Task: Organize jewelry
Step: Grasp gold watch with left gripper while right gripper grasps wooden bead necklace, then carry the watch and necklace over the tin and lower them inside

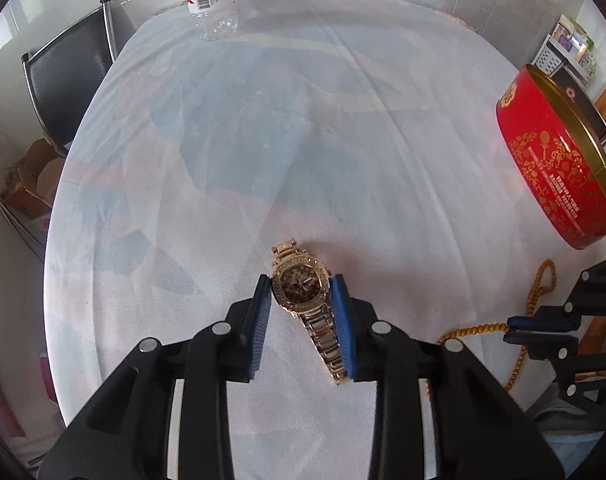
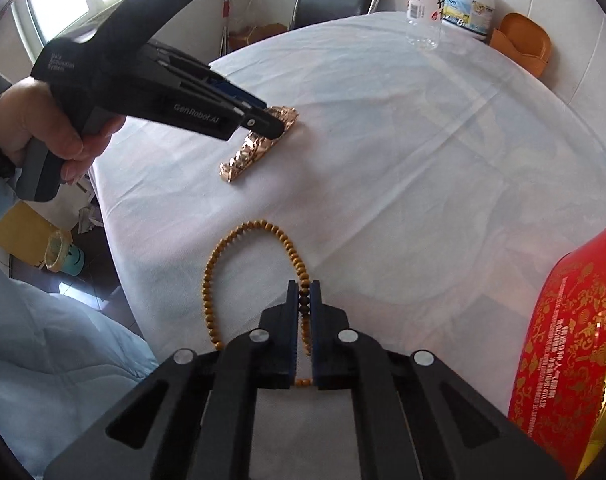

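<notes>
A gold watch (image 1: 301, 288) with a stone-set bezel lies on the white tablecloth (image 1: 303, 140). My left gripper (image 1: 301, 280) has its blue pads against both sides of the watch case. In the right wrist view the left gripper (image 2: 263, 120), held by a hand (image 2: 43, 128), covers the watch head, and the strap (image 2: 247, 156) shows below it. A string of brown wooden beads (image 2: 211, 280) lies in a loop on the cloth. My right gripper (image 2: 304, 286) is shut on one side of that loop. The right gripper (image 1: 509, 330) also shows at the edge of the left wrist view, on the beads (image 1: 537, 296).
A round red tin (image 1: 551, 168) (image 2: 563, 340), open at the top, stands at the right of the table. A clear water bottle (image 2: 423, 8), a white jar (image 2: 467, 8) and an orange holder (image 2: 521, 40) stand at the far edge. A black chair (image 1: 67, 76) is beyond the table.
</notes>
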Motion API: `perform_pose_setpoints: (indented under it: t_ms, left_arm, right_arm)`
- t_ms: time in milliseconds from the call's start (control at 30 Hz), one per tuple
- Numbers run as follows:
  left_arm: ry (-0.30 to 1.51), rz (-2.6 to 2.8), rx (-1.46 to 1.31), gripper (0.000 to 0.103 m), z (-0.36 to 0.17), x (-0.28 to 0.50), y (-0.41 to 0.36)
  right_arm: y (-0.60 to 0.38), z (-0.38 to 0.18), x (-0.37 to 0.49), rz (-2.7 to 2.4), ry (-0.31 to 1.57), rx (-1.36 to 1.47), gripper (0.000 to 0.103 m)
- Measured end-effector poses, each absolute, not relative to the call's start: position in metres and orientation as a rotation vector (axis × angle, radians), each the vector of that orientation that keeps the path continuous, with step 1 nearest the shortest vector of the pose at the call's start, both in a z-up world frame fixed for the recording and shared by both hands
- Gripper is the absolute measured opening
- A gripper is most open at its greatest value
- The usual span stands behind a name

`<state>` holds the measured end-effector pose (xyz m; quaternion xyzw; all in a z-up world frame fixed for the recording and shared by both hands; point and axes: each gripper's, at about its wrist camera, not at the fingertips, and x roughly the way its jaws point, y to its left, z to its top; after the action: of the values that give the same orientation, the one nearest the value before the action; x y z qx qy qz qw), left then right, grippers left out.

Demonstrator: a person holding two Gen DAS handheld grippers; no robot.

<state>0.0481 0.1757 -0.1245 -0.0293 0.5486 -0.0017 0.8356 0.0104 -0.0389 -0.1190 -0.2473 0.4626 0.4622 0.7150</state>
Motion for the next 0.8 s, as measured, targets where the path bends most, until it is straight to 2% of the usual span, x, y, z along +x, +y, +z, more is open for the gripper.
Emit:
perform_pose_setpoints:
  t_ms: [533, 800]
  left_arm:
    - [0.960, -0.017, -0.059, 0.031, -0.028, 0.063, 0.122]
    - [0.836, -0.042, -0.021, 0.031, 0.029, 0.079, 0.064]
  right_arm:
    - [-0.112, 0.010, 0.048, 0.908, 0.707, -0.356, 0.006]
    - [-0.209, 0.076, 0.070, 0.768, 0.522, -0.276, 0.006]
